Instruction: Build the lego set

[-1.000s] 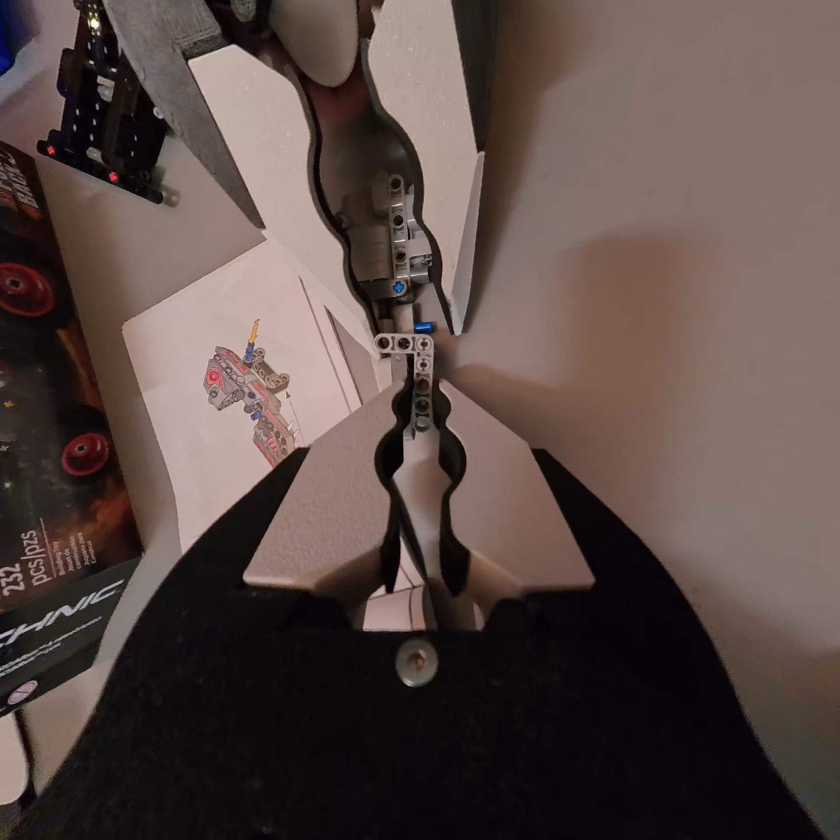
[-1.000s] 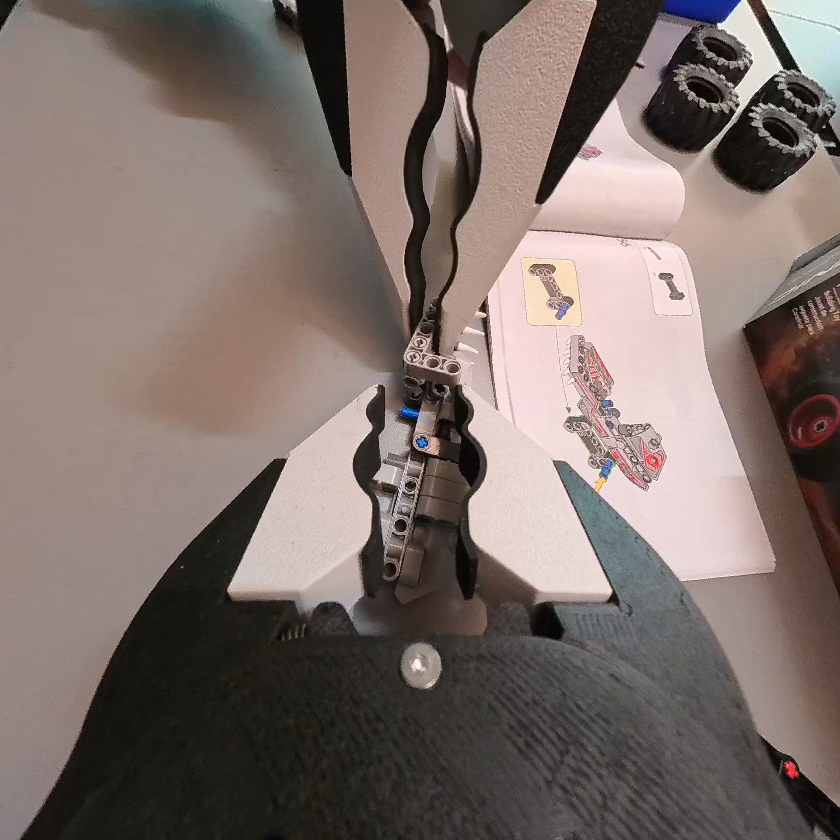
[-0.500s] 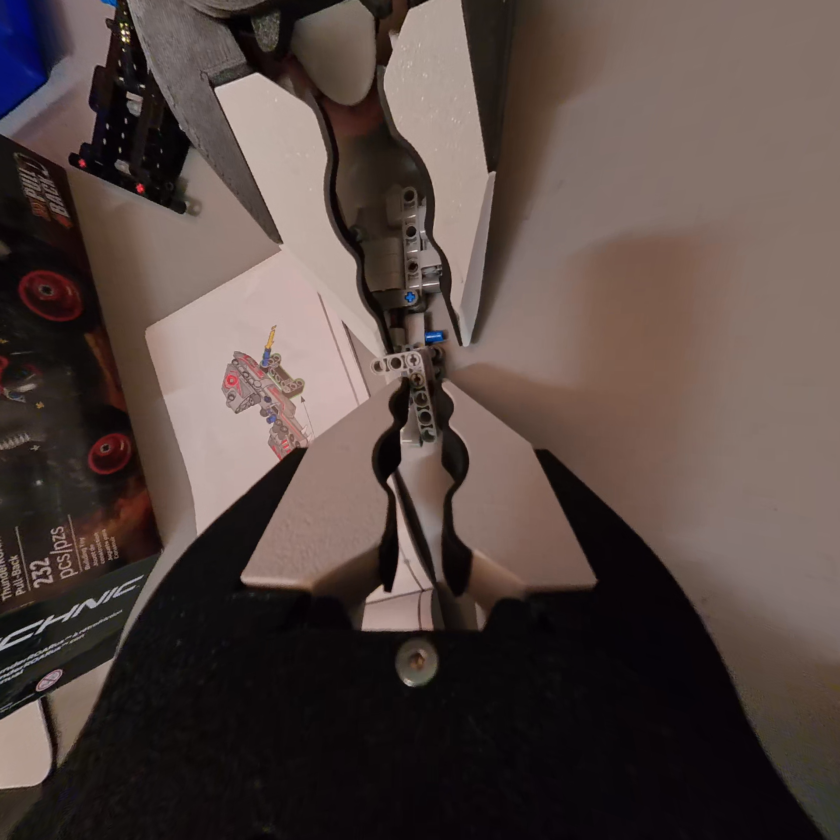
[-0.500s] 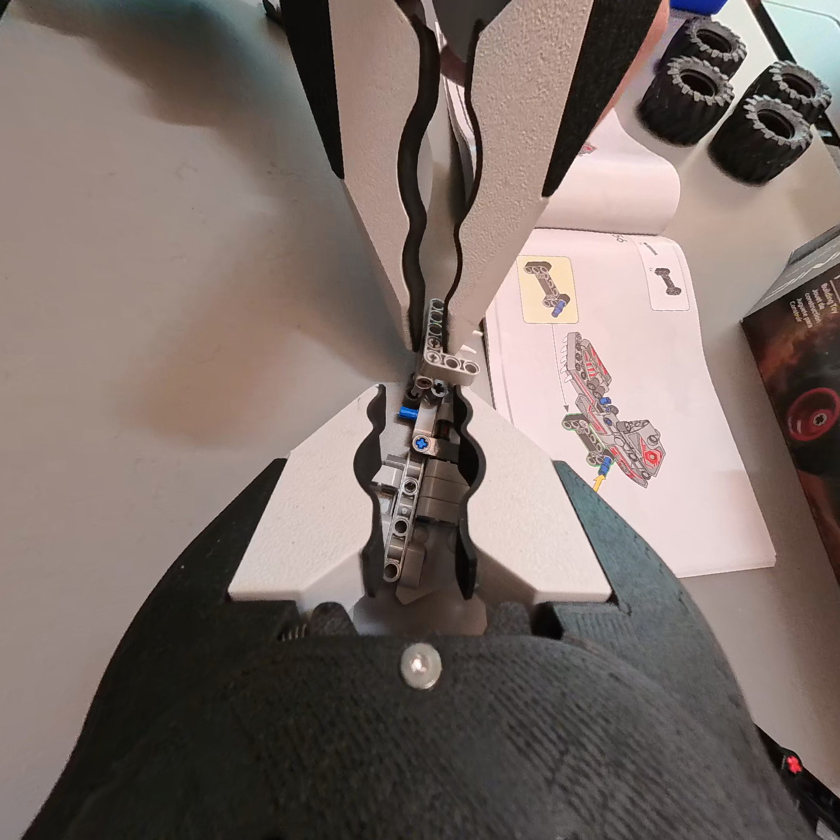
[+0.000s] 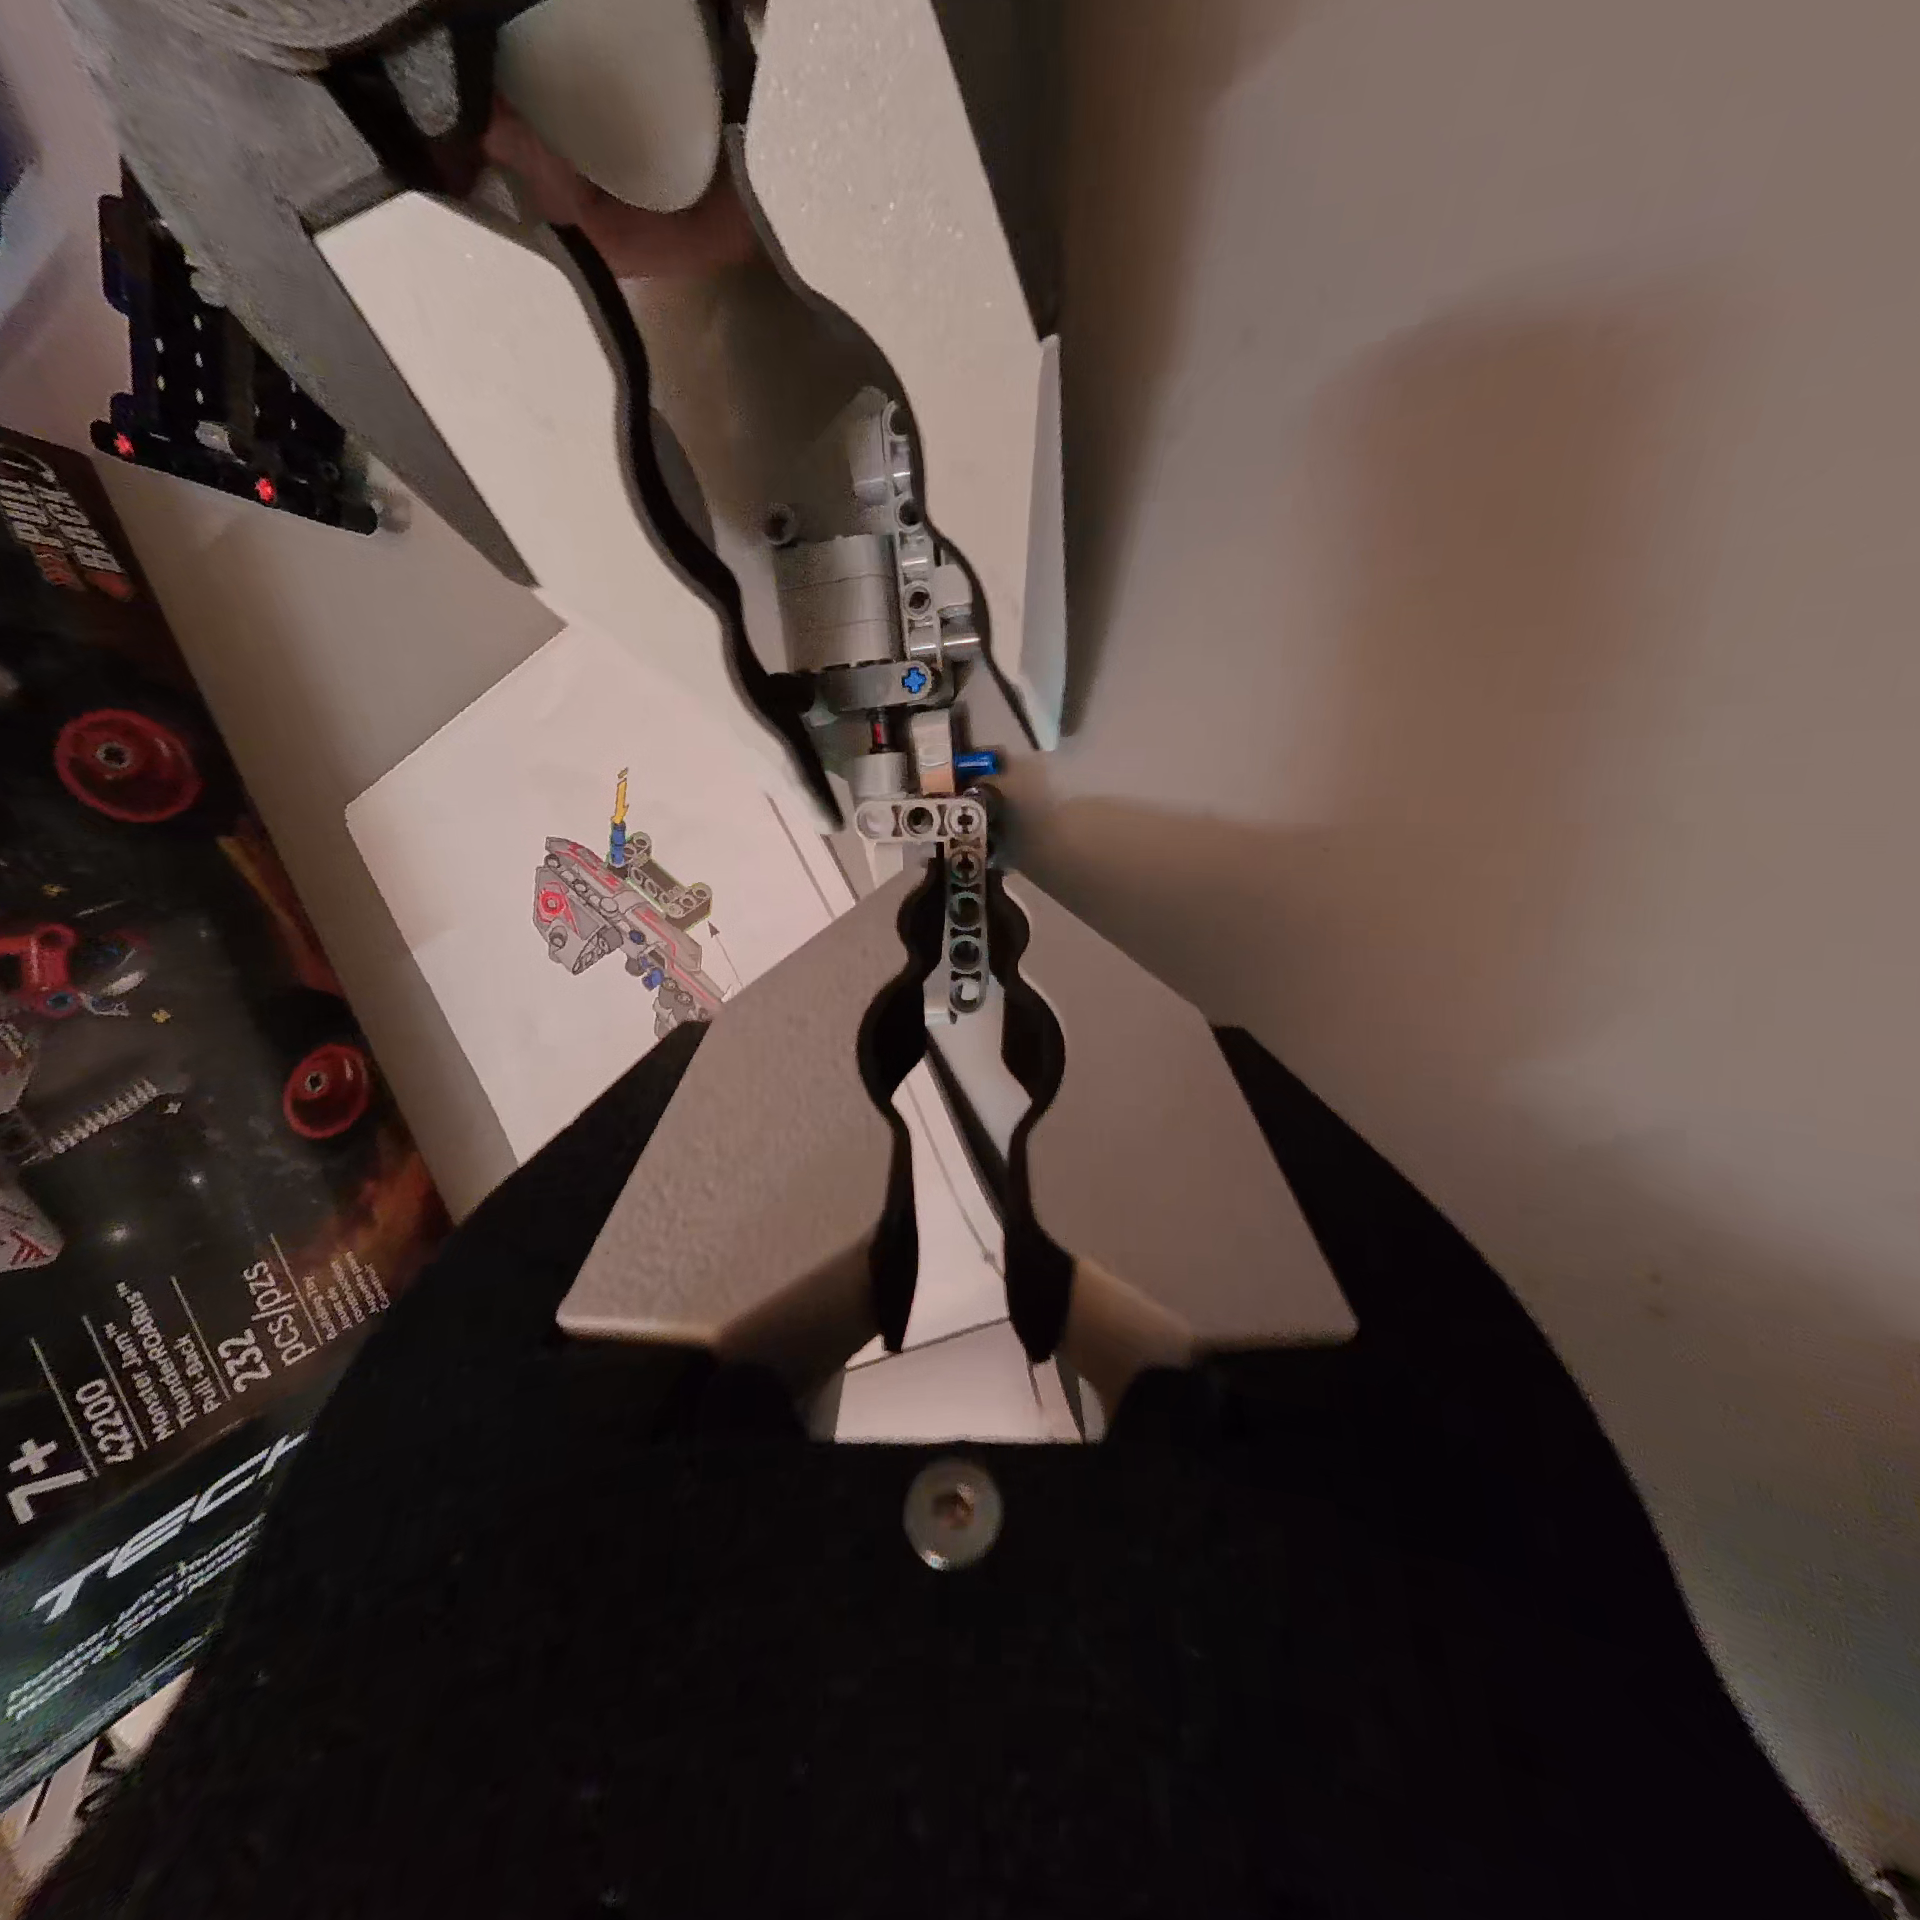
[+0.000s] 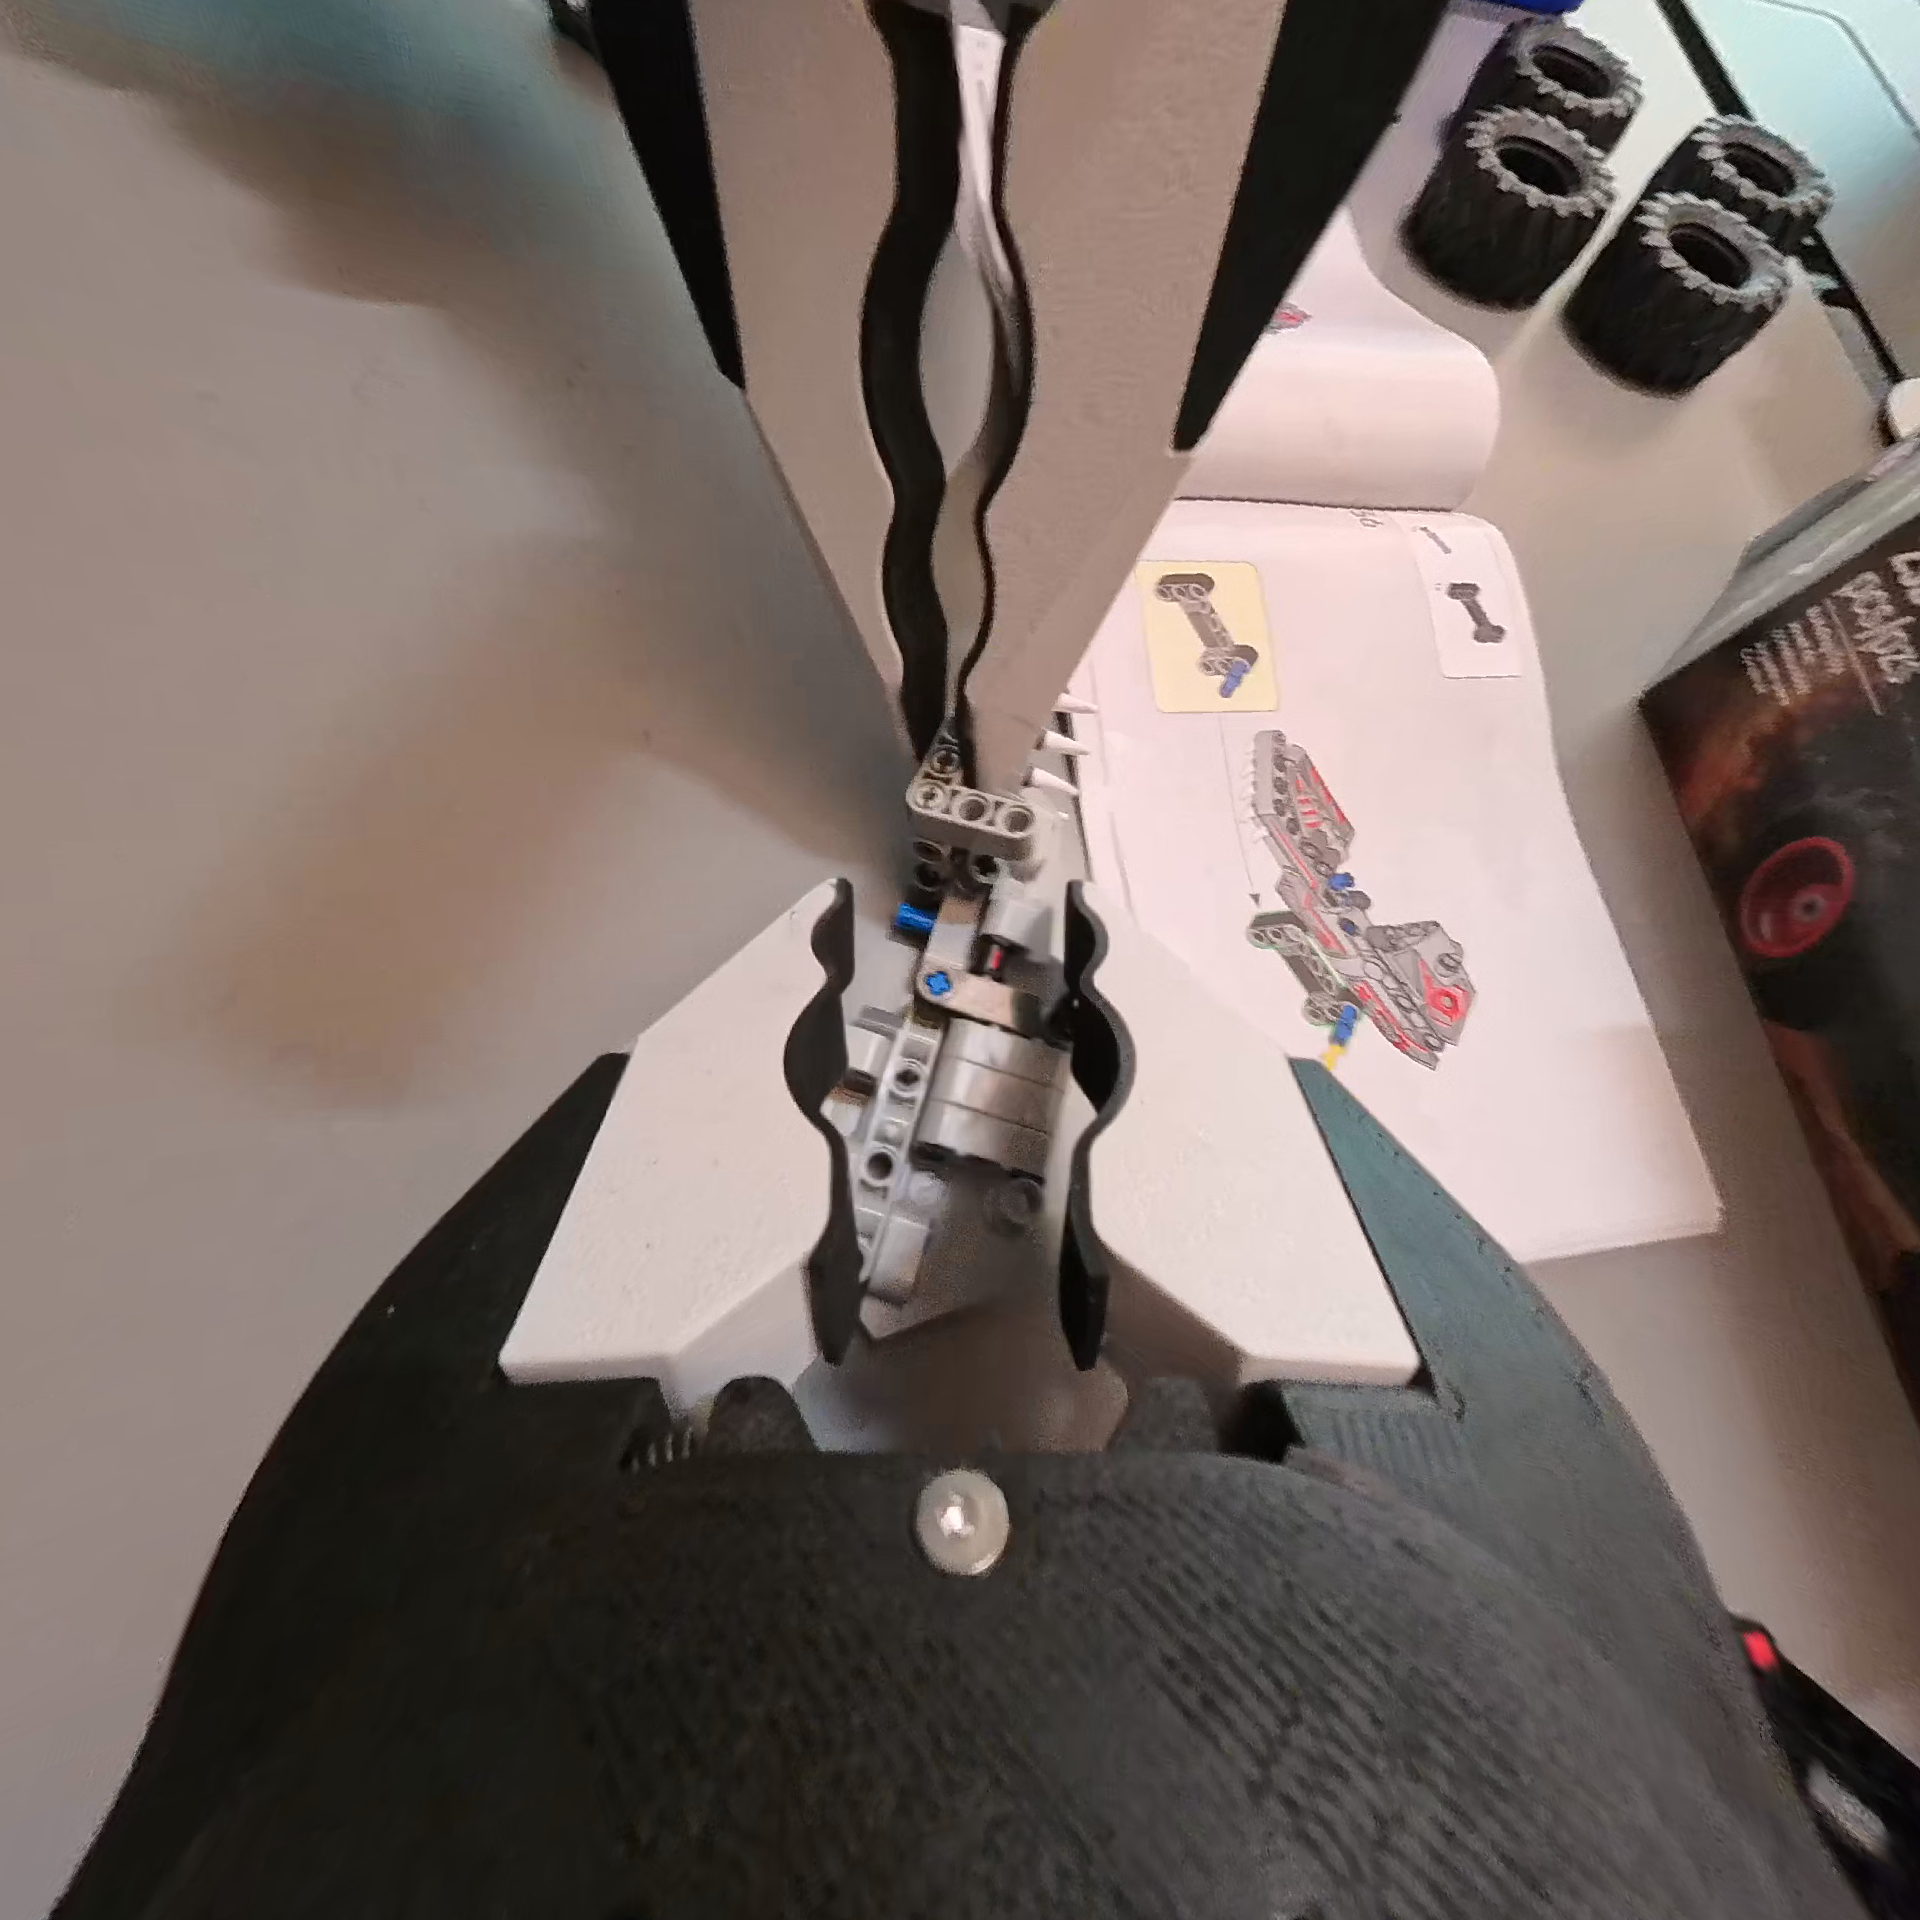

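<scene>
My left gripper (image 5: 956, 883) is shut on the long arm of a light grey L-shaped beam (image 5: 961, 925). The short arm sticks out past the fingertips. My right gripper (image 6: 961, 904) is shut on a grey Technic sub-assembly (image 6: 956, 1081) with a blue pin (image 6: 912, 916) at its front end. The two grippers face each other tip to tip above the white table (image 6: 312, 623). The L-beam (image 6: 971, 810) touches the front end of the sub-assembly, just beside the blue pin (image 5: 971, 762). In the left wrist view the right gripper (image 5: 940, 774) comes in from the top with the sub-assembly (image 5: 883, 613).
An open instruction booklet (image 6: 1455, 935) lies just beside the grippers and also shows in the left wrist view (image 5: 582, 810). The dark set box (image 5: 156, 1091) lies beyond it. Several black tyres (image 6: 1610, 208) stand at the table's edge. A black chassis section (image 5: 218, 416) lies near the box. Less than 4 cm separates the two grippers' tips. From either gripper's tips it is about 20 centimeters to the black chassis section (image 5: 218, 416).
The two grippers have drawn closer together. The L-beam's short arm now sits against the sub-assembly's front end by the blue pin. Both stay shut on their parts.
</scene>
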